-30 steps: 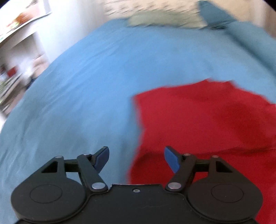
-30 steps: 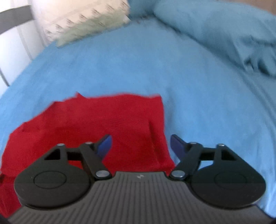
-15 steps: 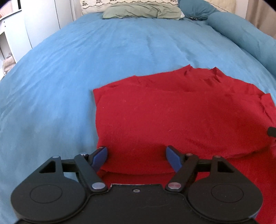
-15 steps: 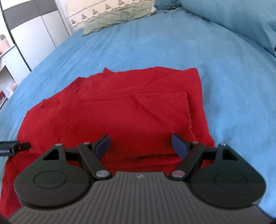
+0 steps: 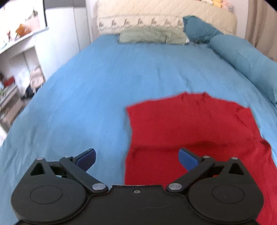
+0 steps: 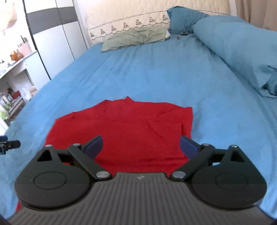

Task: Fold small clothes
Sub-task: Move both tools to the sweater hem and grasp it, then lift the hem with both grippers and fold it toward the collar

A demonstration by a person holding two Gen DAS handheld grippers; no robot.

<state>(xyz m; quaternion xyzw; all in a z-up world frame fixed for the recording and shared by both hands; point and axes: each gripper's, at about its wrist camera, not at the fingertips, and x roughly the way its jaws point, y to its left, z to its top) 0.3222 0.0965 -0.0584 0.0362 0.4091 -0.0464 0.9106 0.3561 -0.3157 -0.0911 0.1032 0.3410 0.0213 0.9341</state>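
A red knit garment (image 5: 193,128) lies folded flat on the blue bedspread (image 5: 97,97); it also shows in the right wrist view (image 6: 138,128). My left gripper (image 5: 137,158) is open and empty, held above the garment's near left edge. My right gripper (image 6: 141,146) is open and empty, held above the garment's near right part, where a folded sleeve with a ribbed cuff (image 6: 171,136) lies on top. The tip of the left gripper (image 6: 8,144) shows at the left edge of the right wrist view.
A green pillow (image 5: 152,35), a teal pillow (image 5: 199,29) and a cream headboard (image 5: 164,15) are at the far end. A rolled blue duvet (image 6: 242,48) runs along the right side. White shelves (image 5: 15,69) and a wardrobe (image 6: 57,41) stand to the left.
Both grippers have pulled back and risen away from the garment, so it looks smaller and farther off. Both stay open. The garment has not moved.
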